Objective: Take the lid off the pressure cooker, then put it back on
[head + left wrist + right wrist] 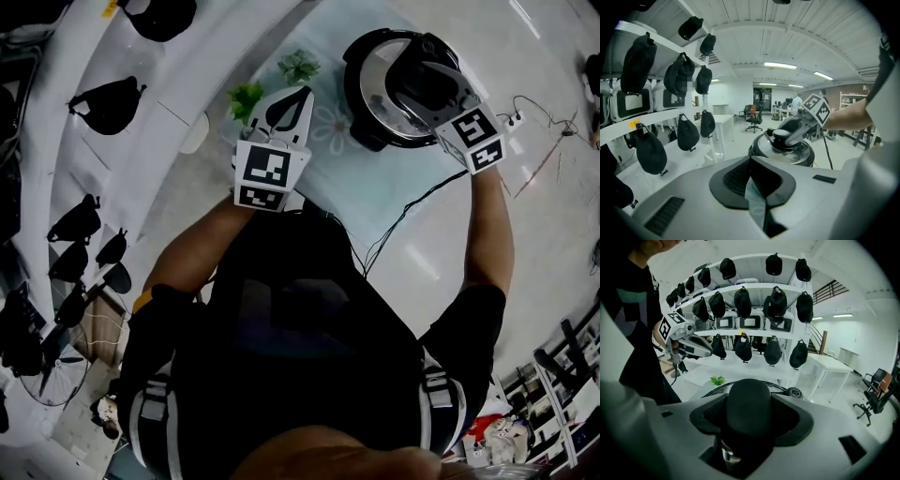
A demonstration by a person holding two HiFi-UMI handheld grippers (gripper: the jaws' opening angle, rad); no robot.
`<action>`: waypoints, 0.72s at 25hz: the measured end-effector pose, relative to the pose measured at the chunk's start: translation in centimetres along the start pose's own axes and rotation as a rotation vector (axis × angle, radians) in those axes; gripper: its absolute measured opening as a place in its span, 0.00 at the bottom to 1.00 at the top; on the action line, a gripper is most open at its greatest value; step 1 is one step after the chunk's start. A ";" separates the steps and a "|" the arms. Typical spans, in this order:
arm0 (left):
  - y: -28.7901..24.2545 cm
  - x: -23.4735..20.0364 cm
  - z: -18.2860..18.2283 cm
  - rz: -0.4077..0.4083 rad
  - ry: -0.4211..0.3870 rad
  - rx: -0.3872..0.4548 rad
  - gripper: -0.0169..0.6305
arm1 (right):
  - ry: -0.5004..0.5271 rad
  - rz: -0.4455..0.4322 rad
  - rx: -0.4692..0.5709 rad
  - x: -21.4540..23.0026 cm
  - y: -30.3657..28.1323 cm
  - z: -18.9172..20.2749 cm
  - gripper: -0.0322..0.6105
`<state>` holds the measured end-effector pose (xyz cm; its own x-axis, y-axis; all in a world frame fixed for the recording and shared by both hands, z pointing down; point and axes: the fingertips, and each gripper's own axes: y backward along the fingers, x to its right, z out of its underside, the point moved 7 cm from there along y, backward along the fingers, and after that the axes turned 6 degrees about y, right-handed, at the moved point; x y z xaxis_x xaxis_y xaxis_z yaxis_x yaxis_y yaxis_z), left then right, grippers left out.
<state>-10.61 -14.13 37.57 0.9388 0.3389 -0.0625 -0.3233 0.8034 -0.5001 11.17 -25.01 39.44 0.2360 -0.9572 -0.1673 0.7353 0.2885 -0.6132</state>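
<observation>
Right gripper view: right gripper (749, 422) clasps lid knob (749, 399).

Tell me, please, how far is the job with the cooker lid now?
Done: nothing that shows; the lid sits on the cooker. In hand: the right hand-held gripper is shut on the lid's knob, while the left hand-held gripper hangs aside, shut and empty. Left: probably lifting the lid off and setting it back, though one moment cannot tell if that already happened.
</observation>
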 end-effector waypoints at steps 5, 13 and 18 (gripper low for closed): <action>-0.8 0.1 0.4 0.000 0.005 -0.014 0.04 | -0.002 -0.020 0.047 0.3 0.0 0.5 0.51; -2.0 1.1 0.5 0.020 0.005 -0.025 0.04 | -0.041 0.021 0.060 0.2 0.1 0.7 0.50; -2.4 1.5 0.3 0.030 0.003 -0.021 0.04 | -0.077 0.058 0.037 0.1 -0.1 0.7 0.50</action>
<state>-8.50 -15.43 38.93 0.9289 0.3614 -0.0804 -0.3490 0.7825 -0.5157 11.59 -25.11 39.99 0.3260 -0.9347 -0.1416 0.7414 0.3457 -0.5751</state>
